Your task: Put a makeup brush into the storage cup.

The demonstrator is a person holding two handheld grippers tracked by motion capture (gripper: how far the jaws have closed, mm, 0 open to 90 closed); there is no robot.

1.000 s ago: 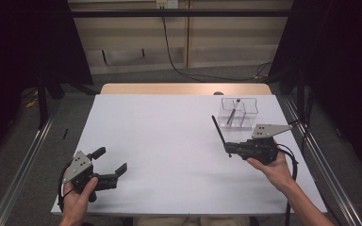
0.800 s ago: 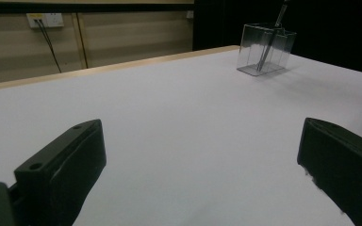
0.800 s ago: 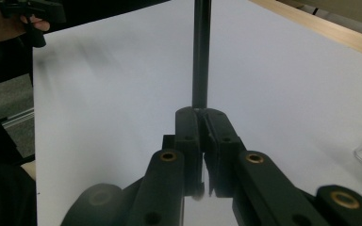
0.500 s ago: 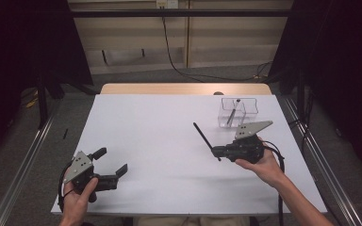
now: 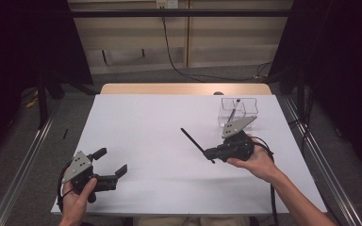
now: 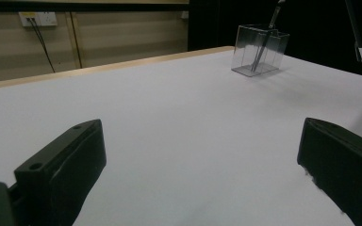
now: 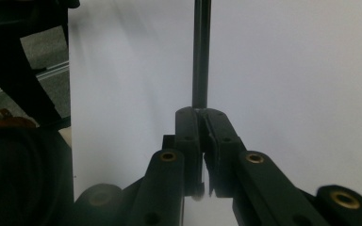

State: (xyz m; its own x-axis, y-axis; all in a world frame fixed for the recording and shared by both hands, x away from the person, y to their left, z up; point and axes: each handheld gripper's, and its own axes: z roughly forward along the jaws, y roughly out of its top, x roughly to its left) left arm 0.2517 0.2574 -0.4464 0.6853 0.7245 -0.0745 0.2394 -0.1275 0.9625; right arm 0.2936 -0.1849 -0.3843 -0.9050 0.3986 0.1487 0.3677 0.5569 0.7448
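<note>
Pen [image 5: 193,142] is the thing being handled: a thin black stick, pinched at one end by the right gripper [image 5: 210,154], whose jaws are pressed tight on it. In the right gripper view the pen [image 7: 201,52] runs straight out from between the jaw tips and away over the white tabletop [image 7: 287,70]. In the high view it points up and to the left, toward the far side, and sits above the middle right of the tabletop [image 5: 146,122]. It looks light and stiff, so it should not bend. It is also smooth and skinny, so it could slip or swing if the hold gets loose. The best place to hold it is near one end, as now, with the rest sticking out free. A clear box [image 5: 238,111] stands at the far right of the tabletop, past the right gripper, and another thin stick [image 5: 234,112] leans inside it. The left gripper view shows the same box [image 6: 259,49] far off. The left gripper [image 5: 109,165] rests at the near left, well apart from the pen. Its jaws are spread wide with nothing between them, just bare tabletop.
</note>
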